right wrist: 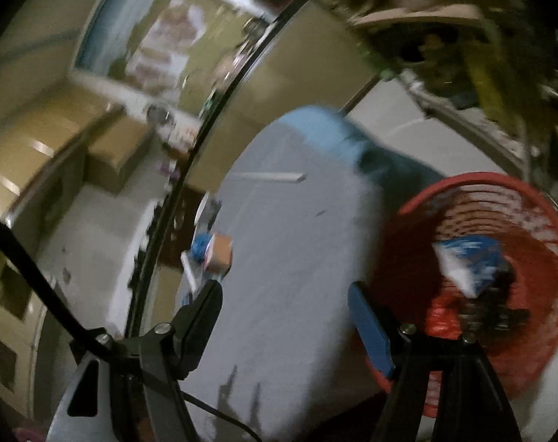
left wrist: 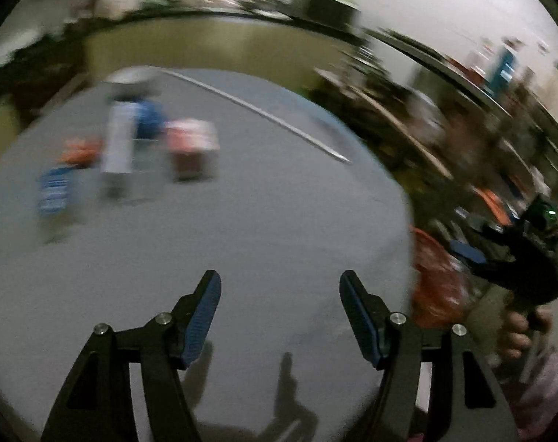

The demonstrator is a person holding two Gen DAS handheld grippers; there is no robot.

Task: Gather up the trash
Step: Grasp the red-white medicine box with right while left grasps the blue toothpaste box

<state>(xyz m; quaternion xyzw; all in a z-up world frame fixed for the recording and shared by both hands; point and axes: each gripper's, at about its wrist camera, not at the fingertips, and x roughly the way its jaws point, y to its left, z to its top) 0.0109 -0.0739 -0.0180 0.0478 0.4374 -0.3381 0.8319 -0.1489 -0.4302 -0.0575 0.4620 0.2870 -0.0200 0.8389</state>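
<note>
Standing: both hand-held grippers hover empty over the grey tabletop (left wrist: 264, 221), and every picture is smeared with motion.
Left hand-held gripper (left wrist: 280, 307): jaws set wide apart, nothing between the blue pads, only bare tabletop below them.
Right hand-held gripper (right wrist: 284, 318): jaws spread wide, empty as well; it sits at the tabletop's edge, just beside the red basket (right wrist: 529, 350).
Red basket: stands off the right edge of the tabletop and lower than it; the left wrist view catches it as an orange-red blur beside the person's hand (left wrist: 518, 331) on the other tool.
Trash already in: a blue and white wrapper (right wrist: 470, 261) lies inside the basket, with something red and something dark beside it, too blurred to name.
Trash left: a cluster at the far left of the tabletop, namely a red and white box (left wrist: 192, 147), a blue packet (left wrist: 52, 191), a pale upright wrapper (left wrist: 119, 140) with something blue behind it, and an orange scrap (left wrist: 78, 153).
Other item: a thin pale stick (left wrist: 264, 114) lies across the far side; I cannot tell whether it counts as trash.
Progress: partway, I judge, with a few pieces binned and at least four waiting, well apart from the basket.
Next: probably a reach across to that cluster.
</note>
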